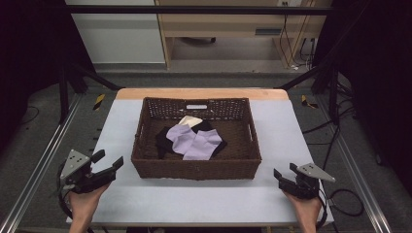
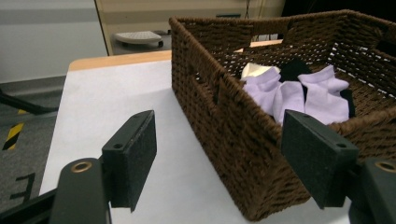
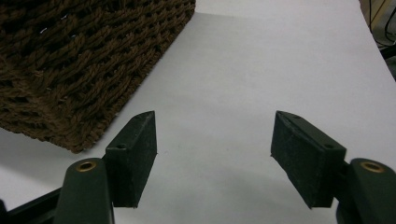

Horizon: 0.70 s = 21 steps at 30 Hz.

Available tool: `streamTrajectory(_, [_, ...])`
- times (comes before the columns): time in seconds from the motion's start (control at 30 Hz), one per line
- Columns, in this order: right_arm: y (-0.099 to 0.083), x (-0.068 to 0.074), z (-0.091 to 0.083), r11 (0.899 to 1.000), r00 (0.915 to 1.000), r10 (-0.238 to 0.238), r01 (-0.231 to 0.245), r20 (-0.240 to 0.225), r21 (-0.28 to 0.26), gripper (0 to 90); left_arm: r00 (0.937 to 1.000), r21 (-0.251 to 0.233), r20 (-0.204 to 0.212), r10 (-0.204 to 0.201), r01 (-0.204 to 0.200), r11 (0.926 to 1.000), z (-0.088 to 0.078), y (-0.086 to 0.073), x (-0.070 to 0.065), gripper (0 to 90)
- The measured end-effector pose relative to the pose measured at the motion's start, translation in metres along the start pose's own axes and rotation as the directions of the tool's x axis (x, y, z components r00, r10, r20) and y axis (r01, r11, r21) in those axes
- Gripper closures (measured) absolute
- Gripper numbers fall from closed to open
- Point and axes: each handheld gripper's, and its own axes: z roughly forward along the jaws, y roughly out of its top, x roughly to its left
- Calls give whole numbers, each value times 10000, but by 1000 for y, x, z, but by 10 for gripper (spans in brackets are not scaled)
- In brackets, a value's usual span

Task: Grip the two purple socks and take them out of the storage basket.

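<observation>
I am holding my left gripper (image 1: 108, 161) off the basket's near left corner, jaws spread wide and grasping nothing. From above, it is hovering over the table (image 1: 194, 204) edge, apart from the basket (image 1: 196, 167). Its own camera is looking past the two pads (image 2: 135, 154) into the basket (image 2: 219, 112) from a low angle, so I am seeing two lilac socks (image 2: 299, 93) lying side by side over something black, with a cream piece (image 2: 252, 70) behind them; whether the black is one sock or several I cannot tell.

The high view is showing the same pile in the middle of the basket: lilac socks (image 1: 197, 141) on top, black (image 1: 163, 141) spreading out on the left, cream (image 1: 190, 120) toward the far wall.

My right gripper (image 1: 286, 173) is sitting near the basket's near right corner, jaws also released and empty. Its camera is giving me bare tabletop (image 3: 261, 70) between the pads and the woven outer wall (image 3: 74, 60) at upper left, nothing of the socks.
</observation>
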Motion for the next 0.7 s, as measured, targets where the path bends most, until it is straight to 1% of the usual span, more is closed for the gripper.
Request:
streamTrajectory(0.07, [0,-2,0,9999,9999,126,-126,-40,-3,319,10000,-101,42,73,-72,9999,2,5,-1,268])
streamTrajectory(0.2, [-1,-3,0,9999,10000,74,-74,-61,-103,326,9998,-209,129,134,-131,9997,6,15,-5,274])
streamTrajectory(0.23, [-1,-3,0,9999,10000,50,-51,-71,-141,327,9998,-249,140,173,-169,9995,8,18,-6,276])
streamTrajectory(0.27, [-1,-3,0,9999,9999,61,-62,-98,-121,333,9993,-258,211,302,-297,9992,11,24,-9,281])
streamTrajectory(0.3, [-1,-3,0,9999,10000,10,-11,-89,-127,337,9993,-258,211,302,-297,9992,11,24,-9,283])
streamTrajectory(0.4, [-1,-2,1,9999,10000,-27,26,-91,-102,344,9985,-333,318,437,-426,9985,16,35,-15,288])
streamTrajectory(0.43, [-1,-2,1,9999,9999,-137,136,-55,-99,354,9976,-346,380,575,-562,9978,20,43,-19,293])
streamTrajectory(0.47, [-1,-2,2,9997,9998,-206,205,-25,-108,355,9976,-346,380,575,-562,9978,20,43,-19,294])
streamTrajectory(0.53, [-1,-1,1,9997,9998,-205,205,-39,-91,355,9965,-376,429,719,-703,9968,24,50,-23,298])
streamTrajectory(0.57, [-1,0,2,9994,9994,-334,334,53,-63,359,9960,-353,458,762,-747,9966,27,54,-26,301])
streamTrajectory(0.6, [-1,1,3,9993,9993,-362,363,74,-63,359,9954,-356,509,811,-794,9962,29,57,-28,303])
streamTrajectory(0.7, [-1,2,3,9993,9993,-381,381,56,34,367,9936,-404,632,936,-912,9950,36,66,-36,308])
